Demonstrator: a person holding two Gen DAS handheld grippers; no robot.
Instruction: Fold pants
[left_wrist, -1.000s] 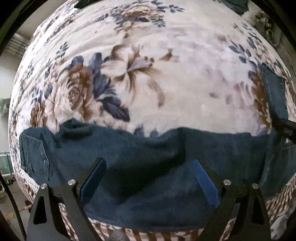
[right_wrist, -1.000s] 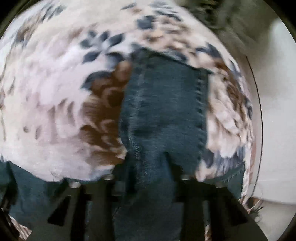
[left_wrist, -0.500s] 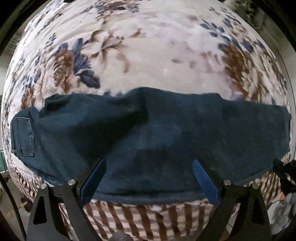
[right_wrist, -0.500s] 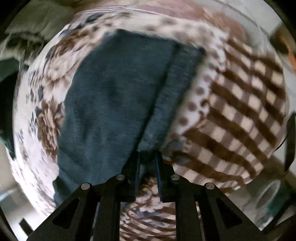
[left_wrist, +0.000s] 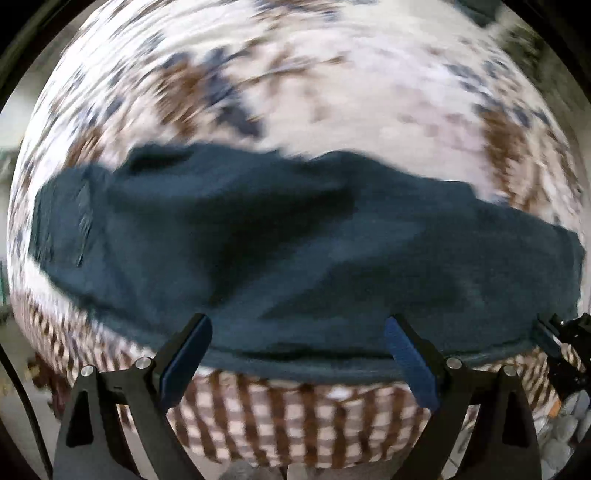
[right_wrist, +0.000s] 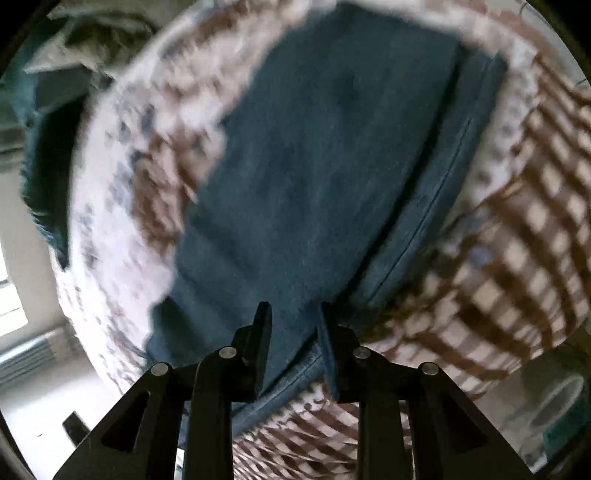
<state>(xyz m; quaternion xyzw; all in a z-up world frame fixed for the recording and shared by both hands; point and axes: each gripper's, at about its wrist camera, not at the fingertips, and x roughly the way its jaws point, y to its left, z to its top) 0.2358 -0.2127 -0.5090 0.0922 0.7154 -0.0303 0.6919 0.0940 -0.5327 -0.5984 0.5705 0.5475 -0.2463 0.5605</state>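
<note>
Between the blue-padded fingers of our left hand-held gripper (left_wrist: 297, 350) lies nothing but air; the two fingers stand wide apart and hang over the near edge of the pants (left_wrist: 295, 258). Those dark blue pants lie stretched sideways across the bed, folded lengthwise into one long band, with a back pocket (left_wrist: 83, 225) showing at the far left end. Under them we see a fleecy blanket (left_wrist: 351, 92) printed with brown and navy flowers, and nearer to us its brown and cream checked border (left_wrist: 295, 417) drops over the bed's edge. At the far right of this view the tip of our right hand-held gripper (left_wrist: 565, 343) shows at the pants' end.

From the right wrist view, our right hand-held gripper (right_wrist: 295, 332) has its fingers parted by a narrow gap, with the pants (right_wrist: 332, 155) running away from between them. Whether the pads touch the cloth, we cannot tell; the picture is blurred. The pants show two layers here, a seam (right_wrist: 439, 206) running along the right-hand layer. Around them spreads the flowered blanket (right_wrist: 122, 184), with the checked border (right_wrist: 517, 221) to the right. Past the bed's far side lies a heap of dark and greyish cloth (right_wrist: 74, 44). Pale floor (right_wrist: 44, 406) shows at the lower left.
</note>
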